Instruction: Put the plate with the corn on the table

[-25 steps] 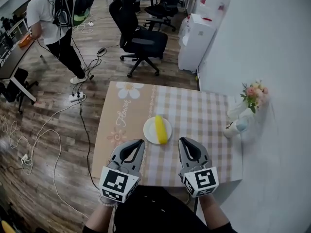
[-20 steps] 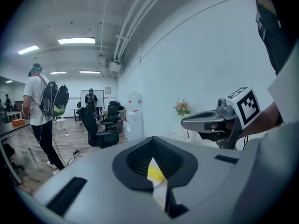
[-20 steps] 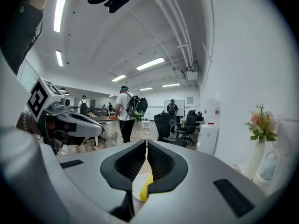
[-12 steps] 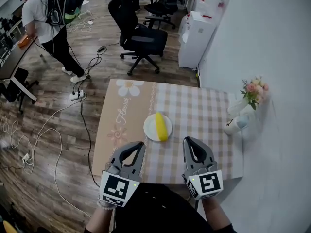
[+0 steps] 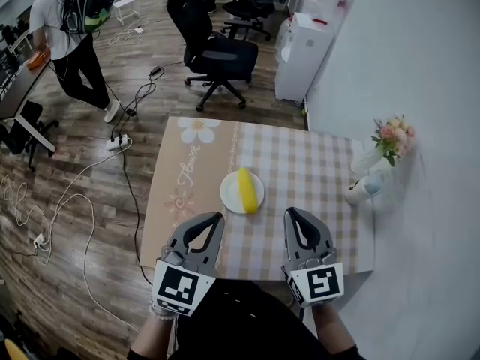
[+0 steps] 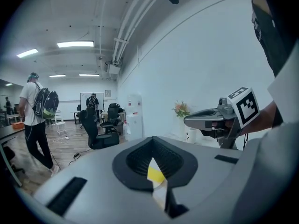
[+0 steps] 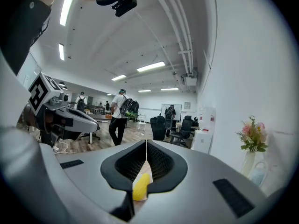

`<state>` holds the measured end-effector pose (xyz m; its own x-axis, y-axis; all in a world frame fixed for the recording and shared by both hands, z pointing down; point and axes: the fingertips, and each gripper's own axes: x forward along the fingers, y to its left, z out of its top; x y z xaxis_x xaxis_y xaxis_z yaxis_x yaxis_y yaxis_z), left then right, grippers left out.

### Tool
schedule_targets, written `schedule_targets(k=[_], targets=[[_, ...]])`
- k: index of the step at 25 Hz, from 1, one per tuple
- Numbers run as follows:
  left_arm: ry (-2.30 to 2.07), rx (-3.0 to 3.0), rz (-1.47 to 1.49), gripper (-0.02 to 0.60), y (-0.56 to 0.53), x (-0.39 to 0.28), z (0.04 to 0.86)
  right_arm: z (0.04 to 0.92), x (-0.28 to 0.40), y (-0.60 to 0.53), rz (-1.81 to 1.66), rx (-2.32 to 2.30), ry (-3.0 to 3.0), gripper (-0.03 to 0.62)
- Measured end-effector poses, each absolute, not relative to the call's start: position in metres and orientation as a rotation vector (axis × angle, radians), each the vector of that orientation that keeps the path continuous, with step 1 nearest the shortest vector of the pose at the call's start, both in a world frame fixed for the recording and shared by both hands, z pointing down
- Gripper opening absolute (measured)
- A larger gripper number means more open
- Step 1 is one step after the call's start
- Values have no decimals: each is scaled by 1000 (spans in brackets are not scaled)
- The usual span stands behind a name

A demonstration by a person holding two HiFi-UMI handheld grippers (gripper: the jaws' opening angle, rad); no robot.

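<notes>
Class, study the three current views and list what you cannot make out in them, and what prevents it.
1. Left gripper view: the left gripper, jaws together, hides most of the plate; only a sliver of corn shows.
2. Right gripper view: the right gripper, also shut, covers nearly all of the table.
3. Head view: the small white object beside the flower vase is too small to identify; both grippers partly hide the table's near edge.

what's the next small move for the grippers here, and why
Probably just lower both to rest: the plate with the corn already sits flat on the table, and the left gripper and right gripper are both shut, empty and clear of it.
</notes>
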<state>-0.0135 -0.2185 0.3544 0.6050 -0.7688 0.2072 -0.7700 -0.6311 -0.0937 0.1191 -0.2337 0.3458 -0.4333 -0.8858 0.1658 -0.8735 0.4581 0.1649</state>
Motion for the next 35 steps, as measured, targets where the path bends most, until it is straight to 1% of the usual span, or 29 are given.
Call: schedule_targets(k=[30,35], targets=[[-1297,2799,312,12,-211,-4,354,358,111,-229,-65,1471,-2463,40],[-1310,2700,289,12,-210,-3,349,358,109,-230,-68,1461,-2468,41]])
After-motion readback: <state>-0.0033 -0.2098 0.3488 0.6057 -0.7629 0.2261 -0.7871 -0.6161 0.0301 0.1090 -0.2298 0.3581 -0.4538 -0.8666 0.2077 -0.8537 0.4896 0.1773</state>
